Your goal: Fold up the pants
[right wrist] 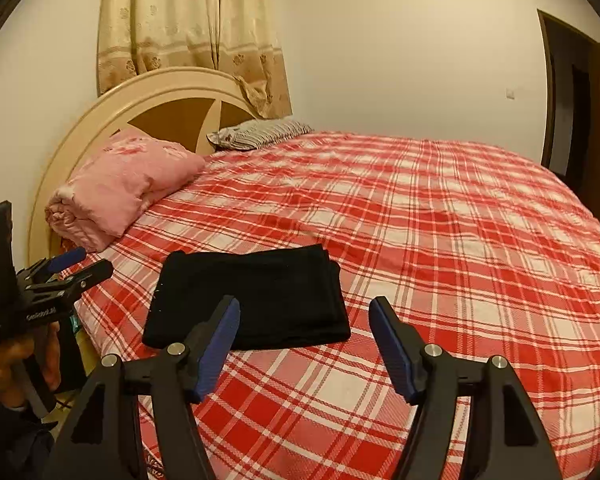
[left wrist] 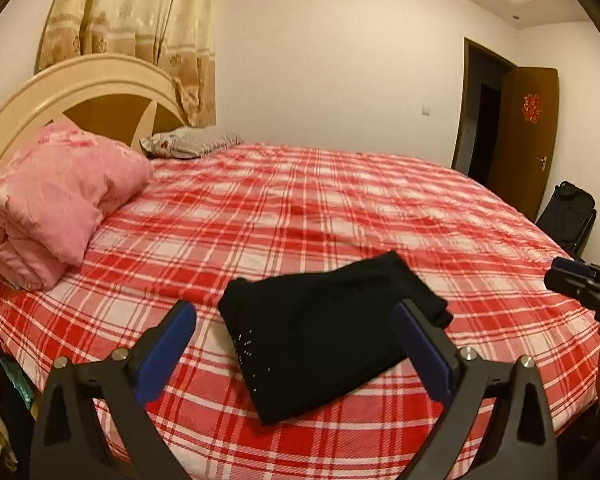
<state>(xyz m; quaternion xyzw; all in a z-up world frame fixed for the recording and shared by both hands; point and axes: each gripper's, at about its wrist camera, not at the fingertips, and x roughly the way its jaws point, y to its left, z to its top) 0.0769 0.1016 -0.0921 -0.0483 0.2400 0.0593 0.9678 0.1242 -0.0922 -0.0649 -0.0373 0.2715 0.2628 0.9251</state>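
Black pants (left wrist: 324, 332) lie folded into a compact rectangle on the red plaid bed sheet (left wrist: 300, 208), near the bed's front edge. They also show in the right wrist view (right wrist: 252, 300). My left gripper (left wrist: 296, 316) is open and empty, held just above and in front of the pants. My right gripper (right wrist: 304, 312) is open and empty, to the right of the pants. The left gripper also shows from the side in the right wrist view (right wrist: 80, 264). The right gripper's tip shows at the left wrist view's right edge (left wrist: 572, 276).
A folded pink quilt (left wrist: 56, 200) lies at the bed's head on the left, by a cream headboard (left wrist: 80, 84). A grey patterned pillow (left wrist: 188, 142) lies behind it. A brown door (left wrist: 528, 136) and a dark bag (left wrist: 568, 212) are at the right.
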